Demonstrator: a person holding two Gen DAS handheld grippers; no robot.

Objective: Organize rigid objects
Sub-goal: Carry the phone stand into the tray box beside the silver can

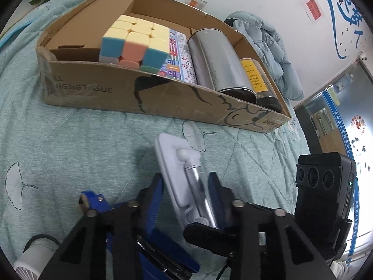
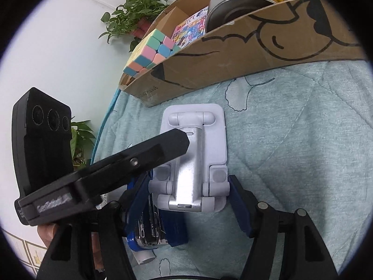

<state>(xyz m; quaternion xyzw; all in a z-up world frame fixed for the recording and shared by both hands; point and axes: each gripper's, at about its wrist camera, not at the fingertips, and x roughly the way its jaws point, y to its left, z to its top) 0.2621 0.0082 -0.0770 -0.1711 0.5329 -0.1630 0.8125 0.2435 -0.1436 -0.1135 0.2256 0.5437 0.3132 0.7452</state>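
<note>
We see a white and silver folding phone stand (image 1: 186, 182) lying on a pale green quilted bedspread (image 1: 81, 140), just in front of the long near wall of a shallow brown cardboard box (image 1: 163, 98).

In the left wrist view, the left gripper (image 1: 186, 186) has its blue-padded fingers (image 1: 156, 193) drawn in on either side of the stand. The stand's silver arm and white plate sit tilted between the pads. The right pad presses against the silver arm and the left pad sits at the plate's edge, so we read the jaws as pinching the stand.

In the right wrist view, the right gripper (image 2: 193, 193) frames the same stand from the other side. Its jaws stand spread, with one blue pad (image 2: 237, 205) just beside the stand's lower right corner. We cannot tell whether the pads touch it. The left gripper's black body crosses this view at the left and covers part of the stand's silver arm.

A blue and chrome stapler-like tool (image 2: 151, 228) lies on the bedspread beside the stand, near the left pad. Inside the box lie a pastel-coloured puzzle cube (image 1: 135, 42), a flat printed packet (image 1: 179, 56), a silver metal can (image 1: 219, 63) on its side, and a dark jar with a yellow label (image 1: 254, 74) at the box's right end. A white round fan (image 1: 30, 261) sits near the lower left of the left wrist view.
</note>
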